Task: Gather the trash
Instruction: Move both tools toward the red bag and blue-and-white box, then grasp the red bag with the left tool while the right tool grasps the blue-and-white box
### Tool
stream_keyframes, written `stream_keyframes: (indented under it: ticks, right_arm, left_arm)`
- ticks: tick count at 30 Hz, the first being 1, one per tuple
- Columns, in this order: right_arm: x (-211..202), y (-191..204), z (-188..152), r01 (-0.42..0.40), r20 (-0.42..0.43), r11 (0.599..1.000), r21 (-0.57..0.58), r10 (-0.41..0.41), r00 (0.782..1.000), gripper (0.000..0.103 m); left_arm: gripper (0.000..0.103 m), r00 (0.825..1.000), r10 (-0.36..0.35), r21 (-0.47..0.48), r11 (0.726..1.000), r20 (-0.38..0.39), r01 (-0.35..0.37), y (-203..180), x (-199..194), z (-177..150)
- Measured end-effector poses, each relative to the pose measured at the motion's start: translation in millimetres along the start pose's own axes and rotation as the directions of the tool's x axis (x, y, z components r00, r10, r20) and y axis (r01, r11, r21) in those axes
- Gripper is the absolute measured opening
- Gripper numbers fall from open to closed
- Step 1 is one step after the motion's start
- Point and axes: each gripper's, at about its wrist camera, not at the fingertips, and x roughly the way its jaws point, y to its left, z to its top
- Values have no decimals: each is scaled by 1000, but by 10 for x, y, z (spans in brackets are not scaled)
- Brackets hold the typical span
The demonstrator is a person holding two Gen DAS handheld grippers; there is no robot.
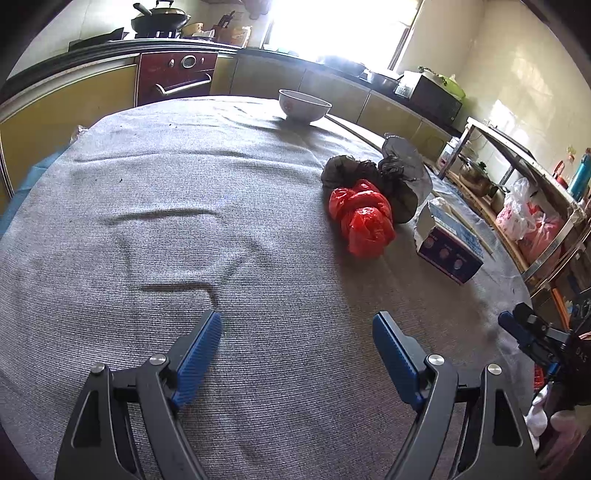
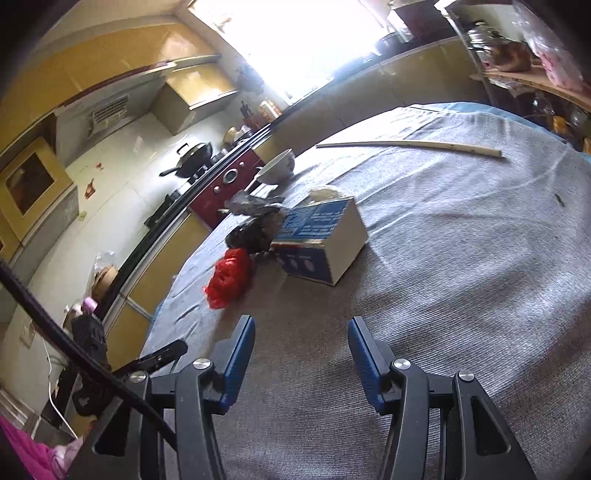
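Note:
A crumpled red plastic bag (image 1: pixel 362 218) lies on the grey tablecloth (image 1: pixel 184 221), with crumpled black plastic bags (image 1: pixel 384 173) just behind it and a torn blue and white cardboard box (image 1: pixel 448 240) to its right. My left gripper (image 1: pixel 297 332) is open and empty, low over the cloth, well short of them. In the right wrist view my right gripper (image 2: pixel 301 336) is open and empty; the red bag (image 2: pixel 231 277) is ahead left, the black bags (image 2: pixel 255 225) behind it, the box (image 2: pixel 321 240) ahead. The right gripper (image 1: pixel 517 325) also shows at the left wrist view's right edge.
A white bowl (image 1: pixel 303 105) stands at the table's far edge. A long pale stick (image 2: pixel 410 146) lies on the cloth beyond the box. Kitchen counters, a stove with a wok (image 1: pixel 160 18) and a metal shelf rack (image 1: pixel 517 177) surround the table.

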Motion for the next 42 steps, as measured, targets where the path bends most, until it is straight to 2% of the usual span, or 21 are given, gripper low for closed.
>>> stream_keyframes:
  ticks: [8, 15, 20, 25, 30, 34, 42]
  right_arm:
    - [27, -13, -5, -52, -32, 999, -1, 52, 998, 56]
    - [28, 30, -22, -100, -49, 994, -33, 98, 994, 56]
    - [74, -49, -6, -135, -83, 991, 21, 136, 987, 56]
    - [85, -201, 90, -124, -118, 984, 131, 140, 983, 63]
    - [-13, -168, 485, -69, -77, 996, 59, 74, 994, 66]
    - [102, -176, 889, -33, -94, 999, 26, 36, 995, 66]
    - [740, -97, 1279, -11, -217, 997, -80, -7, 976, 67]
  left_arm:
    - [84, 998, 63, 38, 997, -12, -63, -76, 30, -1]
    - [84, 989, 148, 26, 989, -6, -148, -44, 24, -9]
    - [84, 980, 197, 7, 980, 12, -197, -99, -71, -13]
    - [84, 981, 192, 51, 980, 42, -194, -341, -232, 127]
    - [84, 991, 131, 61, 989, 36, -133, -450, -278, 278]
    - [84, 996, 87, 45, 995, -6, -87, -446, -158, 389]
    - [84, 995, 68, 62, 996, -70, -64, -463, 196, 764]
